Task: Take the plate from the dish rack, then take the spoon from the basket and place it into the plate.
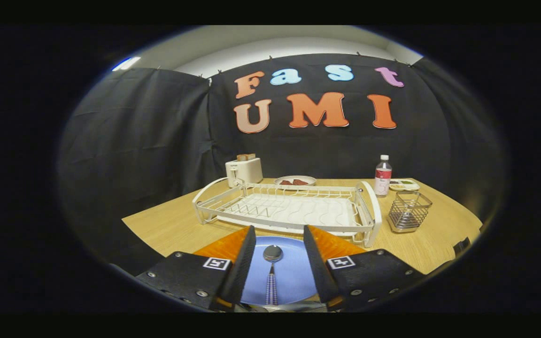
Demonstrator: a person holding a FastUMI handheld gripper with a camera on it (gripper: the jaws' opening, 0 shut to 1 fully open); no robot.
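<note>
A blue plate [294,277] lies flat on the wooden table, in front of the white dish rack [294,209]. A spoon [272,270] with a metal bowl and a checked handle rests on the plate, its bowl pointing toward the rack. My gripper [275,234] hovers over the plate, open. The spoon lies in the gap between the two fingers [244,263], and neither finger touches it. The wire basket [409,211] stands to the right of the rack, and nothing shows inside it.
Behind the rack stand a white toaster [243,171] with bread in it, a dish of food [295,180], a plastic bottle [382,175] and a small tray [404,184]. The table's left edge [143,234] lies near the rack's left end.
</note>
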